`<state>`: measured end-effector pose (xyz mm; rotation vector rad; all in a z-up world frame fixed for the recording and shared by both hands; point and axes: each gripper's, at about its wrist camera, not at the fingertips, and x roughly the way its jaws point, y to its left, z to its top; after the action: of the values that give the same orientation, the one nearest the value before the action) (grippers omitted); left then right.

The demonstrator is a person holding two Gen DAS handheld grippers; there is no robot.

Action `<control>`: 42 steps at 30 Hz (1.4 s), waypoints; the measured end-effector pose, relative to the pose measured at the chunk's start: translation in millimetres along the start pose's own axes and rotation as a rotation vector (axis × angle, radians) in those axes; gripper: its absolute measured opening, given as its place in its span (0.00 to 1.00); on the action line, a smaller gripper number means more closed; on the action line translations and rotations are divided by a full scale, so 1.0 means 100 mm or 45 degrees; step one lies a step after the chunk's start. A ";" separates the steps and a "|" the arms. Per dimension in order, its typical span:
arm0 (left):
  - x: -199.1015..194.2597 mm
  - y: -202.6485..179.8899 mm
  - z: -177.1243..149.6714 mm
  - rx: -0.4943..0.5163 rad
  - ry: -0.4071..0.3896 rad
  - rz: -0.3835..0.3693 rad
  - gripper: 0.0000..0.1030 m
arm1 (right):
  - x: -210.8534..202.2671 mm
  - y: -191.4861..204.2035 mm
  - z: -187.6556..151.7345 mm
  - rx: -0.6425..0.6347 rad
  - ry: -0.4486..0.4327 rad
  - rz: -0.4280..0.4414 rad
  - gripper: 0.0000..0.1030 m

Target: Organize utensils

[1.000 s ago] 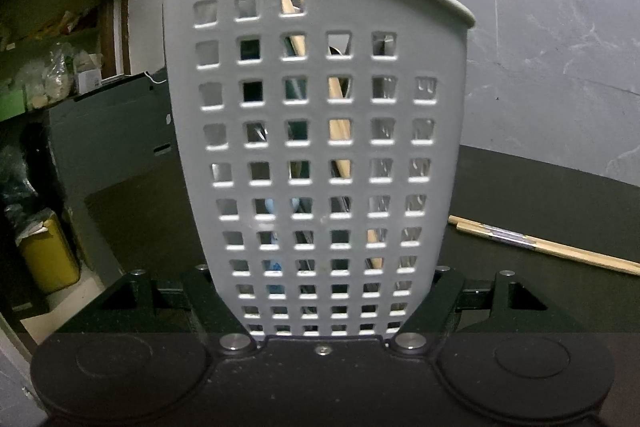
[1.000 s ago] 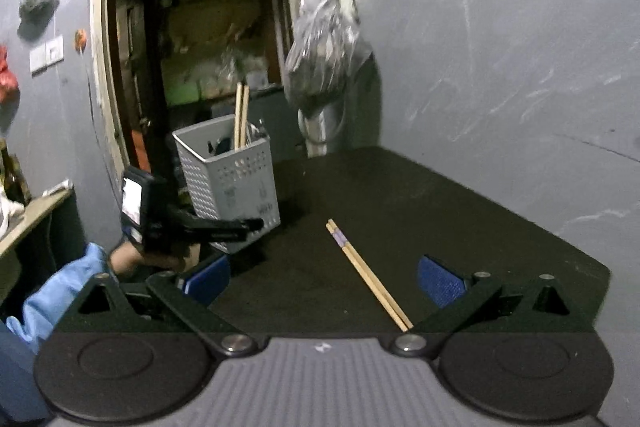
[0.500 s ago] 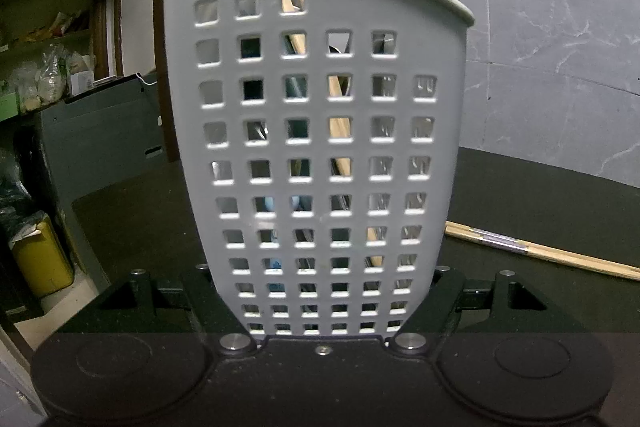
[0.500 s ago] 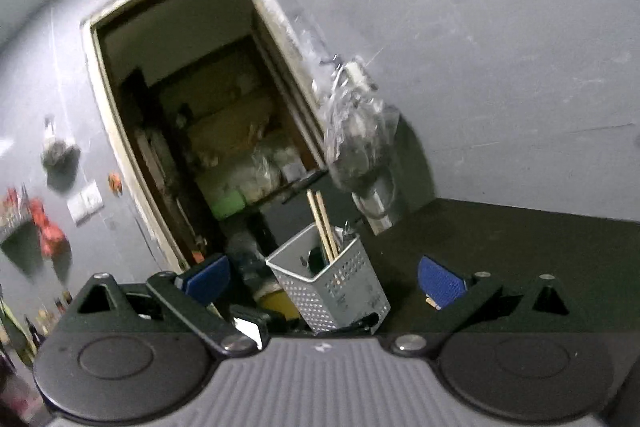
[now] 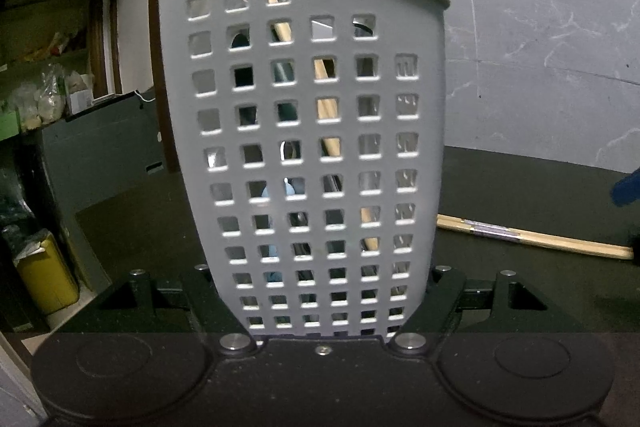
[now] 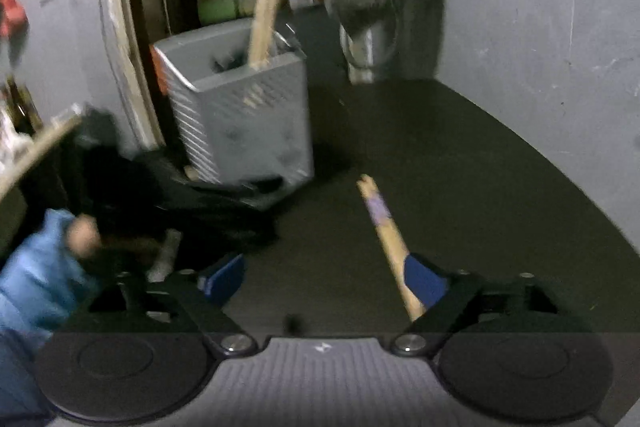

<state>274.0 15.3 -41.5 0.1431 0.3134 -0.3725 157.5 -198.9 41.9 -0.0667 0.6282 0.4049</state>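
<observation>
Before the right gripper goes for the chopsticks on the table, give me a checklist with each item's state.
1. Left gripper steadying the grey basket: ok, shut on its base.
2. Basket upright: ok.
3. Right gripper open: ok, nothing between its pads.
4. Chopsticks centred between the pads: not ok, they run along the right pad.
5. Chopsticks flat on the table: ok.
6. Room in the basket: cannot tell, blurred.
</observation>
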 end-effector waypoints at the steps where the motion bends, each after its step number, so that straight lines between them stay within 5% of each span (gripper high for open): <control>1: 0.00 0.00 -0.01 -0.001 -0.002 0.000 0.74 | 0.07 -0.05 0.02 -0.010 0.019 -0.021 0.82; 10: -0.01 -0.01 0.00 -0.006 0.000 0.004 0.74 | 0.46 -0.44 0.15 -0.020 0.119 -0.071 0.42; 26: -0.01 -0.02 0.01 -0.007 0.001 0.008 0.74 | 0.77 -0.56 0.33 -0.148 0.221 -0.025 0.26; 36: -0.01 -0.02 0.01 -0.009 0.000 0.008 0.74 | 0.76 -0.59 0.28 -0.156 0.272 0.019 0.08; 42: -0.01 -0.03 0.01 -0.011 0.000 0.010 0.74 | 0.74 -0.61 0.26 -0.129 0.263 0.057 0.07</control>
<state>272.1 13.1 -40.7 0.1359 0.3147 -0.3632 249.7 -224.2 16.4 -0.1929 0.8141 0.4769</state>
